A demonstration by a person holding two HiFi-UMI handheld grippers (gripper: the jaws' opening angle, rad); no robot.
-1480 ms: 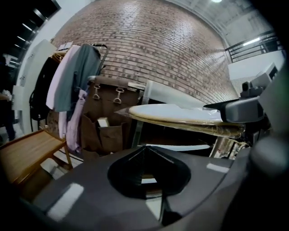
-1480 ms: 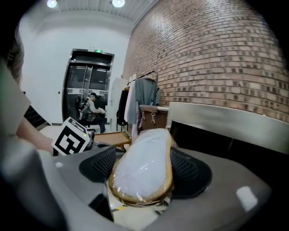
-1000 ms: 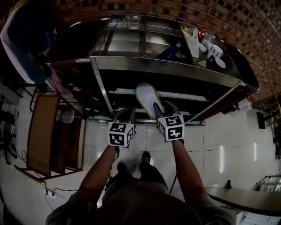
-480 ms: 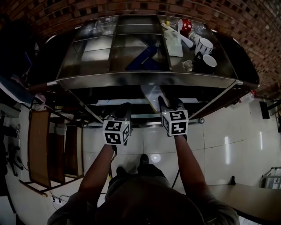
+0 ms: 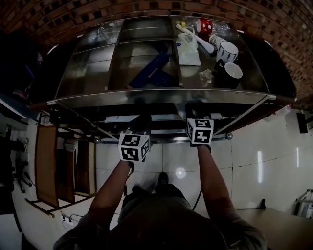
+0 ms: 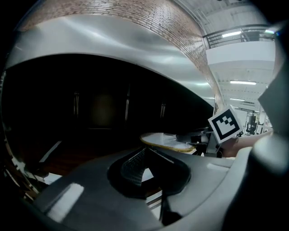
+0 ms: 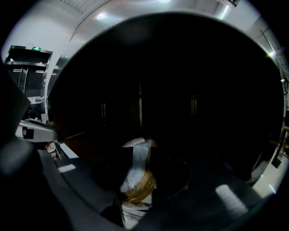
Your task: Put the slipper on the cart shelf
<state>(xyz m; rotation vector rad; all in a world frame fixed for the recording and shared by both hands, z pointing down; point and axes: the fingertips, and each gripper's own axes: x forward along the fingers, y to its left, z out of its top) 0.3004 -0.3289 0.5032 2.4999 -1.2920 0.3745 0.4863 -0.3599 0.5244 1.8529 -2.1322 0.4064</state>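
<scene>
Reaching beneath the top tray of a stainless-steel cart (image 5: pixel 161 95), both grippers point into the dark space over the lower shelf, with a red brick wall (image 5: pixel 73 14) on the far side. Lying in the tray's compartments are a flat blue object (image 5: pixel 154 68), a white packet (image 5: pixel 188 49), a white printed mug (image 5: pixel 226 50) and a dark mug with a white inside (image 5: pixel 230 73) at the right. The front rim of that tray hides both sets of jaws from the head view, where only the marker cubes and forearms show. A brown wooden frame (image 5: pixel 46 166) stands on the glossy white tiled floor (image 5: pixel 244 161) at the left.

The right gripper (image 7: pixel 137 189) has its jaws closed on a pale slipper with a tan sole edge (image 7: pixel 135 173), gripped at its near end, its toe pointing far into the shadow under the tray. From the left gripper view the slipper lies roughly level, just to the right; whether it touches the lower shelf cannot be told. The left gripper (image 6: pixel 144 155) is near the right one, its jaws drawn together at the tips with nothing between them.
</scene>
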